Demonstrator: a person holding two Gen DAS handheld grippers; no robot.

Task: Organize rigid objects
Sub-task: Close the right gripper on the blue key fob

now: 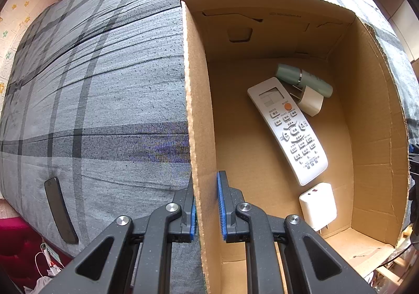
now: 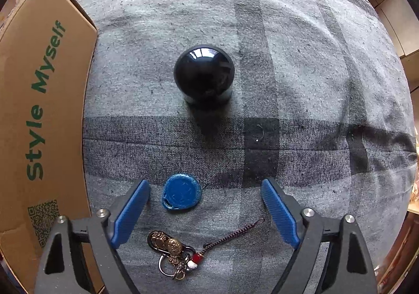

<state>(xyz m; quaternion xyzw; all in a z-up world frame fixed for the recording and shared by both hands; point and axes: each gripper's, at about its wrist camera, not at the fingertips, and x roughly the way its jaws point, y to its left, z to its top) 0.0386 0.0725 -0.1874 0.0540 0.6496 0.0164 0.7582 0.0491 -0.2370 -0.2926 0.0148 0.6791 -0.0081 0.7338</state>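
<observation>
My left gripper [image 1: 207,184] is shut on the left wall of an open cardboard box [image 1: 199,84] that stands on the grey plaid bedcover. Inside the box lie a white remote control [image 1: 288,129], a pale green tube [image 1: 303,79], a cream plug adapter [image 1: 311,100] and a white charger [image 1: 318,205]. My right gripper [image 2: 205,184] points down at the cover and is open. A blue key fob [image 2: 181,194] lies between its fingers, nearer the left one and untouched. A brass keychain with a cord [image 2: 172,249] lies just below it. A glossy black ball [image 2: 203,76] rests farther out.
A dark phone [image 1: 60,210] lies on the cover left of the box. In the right wrist view, the box's printed outer side [image 2: 39,110] stands close on the left. The plaid cover [image 2: 314,84] stretches to the right of the ball. Red fabric and cables [image 1: 47,254] sit below the bed edge.
</observation>
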